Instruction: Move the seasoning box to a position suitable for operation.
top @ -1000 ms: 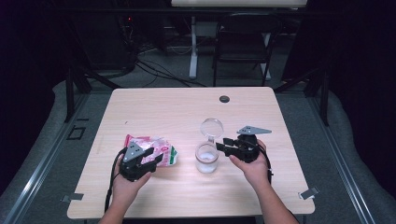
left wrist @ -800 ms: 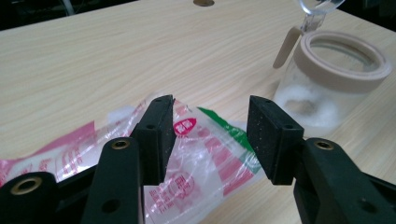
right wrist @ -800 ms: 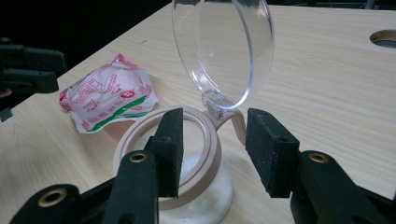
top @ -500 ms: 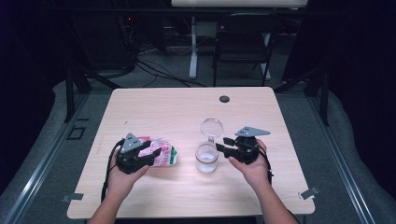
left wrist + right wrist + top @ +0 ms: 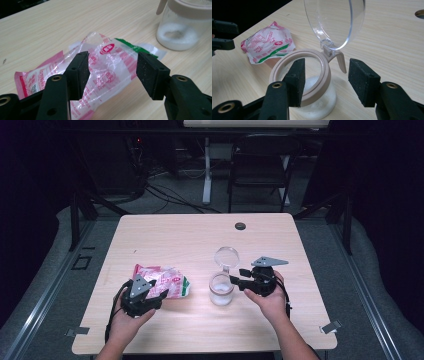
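Observation:
A crumpled pink, white and green plastic bag (image 5: 162,280) lies on the table's front left. My left gripper (image 5: 158,293) hovers at its near edge; in the left gripper view the bag (image 5: 105,75) lies under and between the jaws of the left gripper (image 5: 112,67), which have just been opening, pads apart from it. A glass jar (image 5: 221,292) with white powder stands at the centre, its clear lid (image 5: 226,256) flipped up. My right gripper (image 5: 237,276) points at the jar's right side, its jaws just opened wider. The beige rim (image 5: 287,65) sits ahead of the right gripper (image 5: 325,65), untouched.
The wooden table (image 5: 180,240) carries a small black round cap (image 5: 240,226) near its far edge. A folding chair (image 5: 260,165) and cables stand on the floor beyond. The person's hands come in over the table's front edge.
My left gripper has drawn back slightly toward the front edge and its jaws spread wider over the bag. The right gripper's jaws widened beside the jar; the jar and bag stayed put.

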### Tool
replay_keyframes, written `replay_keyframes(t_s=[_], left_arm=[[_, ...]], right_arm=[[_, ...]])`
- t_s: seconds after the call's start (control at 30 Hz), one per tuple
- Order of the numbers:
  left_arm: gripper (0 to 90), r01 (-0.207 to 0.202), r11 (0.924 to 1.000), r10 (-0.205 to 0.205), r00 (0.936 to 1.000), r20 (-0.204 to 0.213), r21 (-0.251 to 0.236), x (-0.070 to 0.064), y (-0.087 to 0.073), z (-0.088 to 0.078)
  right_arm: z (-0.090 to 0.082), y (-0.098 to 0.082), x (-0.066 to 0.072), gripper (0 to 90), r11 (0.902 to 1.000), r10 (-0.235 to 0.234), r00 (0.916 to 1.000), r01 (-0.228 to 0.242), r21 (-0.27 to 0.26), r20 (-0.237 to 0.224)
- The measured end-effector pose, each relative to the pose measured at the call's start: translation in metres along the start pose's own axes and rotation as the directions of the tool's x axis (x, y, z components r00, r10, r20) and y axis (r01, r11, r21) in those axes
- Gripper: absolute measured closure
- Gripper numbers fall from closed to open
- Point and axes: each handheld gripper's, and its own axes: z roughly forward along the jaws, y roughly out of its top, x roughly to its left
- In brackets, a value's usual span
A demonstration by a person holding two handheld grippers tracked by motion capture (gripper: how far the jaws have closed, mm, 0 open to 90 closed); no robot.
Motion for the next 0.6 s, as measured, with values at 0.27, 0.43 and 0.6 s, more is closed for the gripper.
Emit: replay_keyframes(t_s=[0.27, 0.43, 0.6], left_arm=[[41.2, -0.035, 0.9992, 0.034, 0.9992, 0.021, 0.021, -0.011, -0.007, 0.006], [39.4, -0.087, 0.9939, 0.089, 0.9958, -0.022, 0.067, -0.018, -0.010, 0.015], [39.3, -0.121, 0.9874, 0.125, 0.9915, -0.037, 0.102, -0.021, -0.013, 0.022]], right_arm=[[0.001, -0.002, -0.001, 46.9, 0.9998, 0.012, 0.9997, -0.012, -0.016, 0.023], [0.002, -0.002, -0.001, 46.7, 0.9999, 0.005, 0.9996, -0.005, -0.015, 0.028], [0.003, -0.003, -0.002, 46.5, 1.0000, 0.000, 0.9995, 0.000, -0.010, 0.032]])
